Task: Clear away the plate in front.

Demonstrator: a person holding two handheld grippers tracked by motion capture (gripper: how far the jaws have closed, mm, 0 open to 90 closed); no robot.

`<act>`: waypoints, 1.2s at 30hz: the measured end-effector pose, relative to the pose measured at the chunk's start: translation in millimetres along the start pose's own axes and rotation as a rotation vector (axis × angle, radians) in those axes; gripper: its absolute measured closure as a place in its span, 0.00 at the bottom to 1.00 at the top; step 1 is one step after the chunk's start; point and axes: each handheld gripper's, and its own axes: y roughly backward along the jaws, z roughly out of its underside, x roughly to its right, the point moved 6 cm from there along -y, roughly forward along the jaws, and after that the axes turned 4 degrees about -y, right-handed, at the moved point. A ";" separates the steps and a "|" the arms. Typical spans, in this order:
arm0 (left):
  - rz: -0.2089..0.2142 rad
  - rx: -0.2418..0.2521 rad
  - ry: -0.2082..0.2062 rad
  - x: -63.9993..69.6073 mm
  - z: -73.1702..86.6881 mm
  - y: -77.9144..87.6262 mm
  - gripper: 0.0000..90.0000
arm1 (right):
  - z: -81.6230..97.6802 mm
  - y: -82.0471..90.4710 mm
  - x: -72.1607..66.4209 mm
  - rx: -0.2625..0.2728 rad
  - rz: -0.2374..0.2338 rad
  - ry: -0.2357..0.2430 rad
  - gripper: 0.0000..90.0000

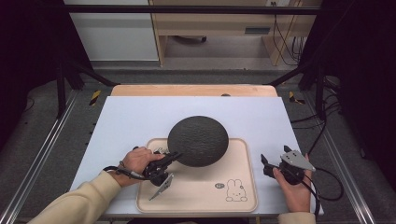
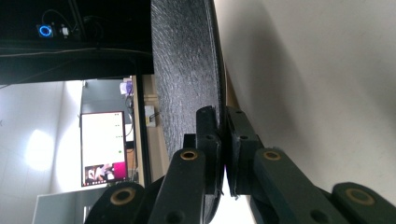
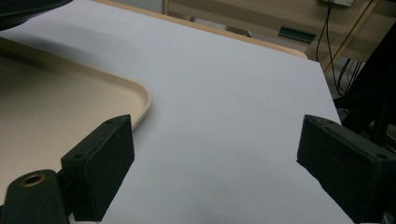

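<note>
A round black textured plate (image 1: pixel 198 140) hangs tilted above the beige tray (image 1: pixel 196 193), turned so its underside faces up. My left gripper (image 1: pixel 173 156) is shut on the plate's left rim and holds it. In the left gripper view the plate (image 2: pixel 184 79) stands on edge, its rim pinched between the two jaws of my left gripper (image 2: pixel 223 149). My right gripper (image 1: pixel 267 163) rests in a hand on the white mat to the right of the tray, open and holding nothing. In the right gripper view its jaws stand wide apart over the mat, right gripper (image 3: pixel 215 163), beside the tray corner (image 3: pixel 140 100).
The tray has a rabbit drawing (image 1: pixel 236 191) at its front right. A white mat (image 1: pixel 140 116) covers the wooden table (image 1: pixel 194 89). Dark frame posts and cables (image 1: pixel 327 116) flank the table. A screen (image 2: pixel 102 149) glows far off in the left gripper view.
</note>
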 end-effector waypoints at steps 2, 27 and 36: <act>0.000 0.004 0.001 0.5 -3.3 1.2 0.94 | -0.5 -0.3 0.4 0.004 0.002 -0.002 0.12; 0.034 0.084 -0.020 20.9 -34.0 11.8 0.94 | -1.6 0.6 -0.2 0.004 0.004 0.007 0.12; 0.048 0.100 -0.029 24.5 -40.1 13.5 0.94 | -1.9 0.6 -0.3 0.005 0.003 0.009 0.13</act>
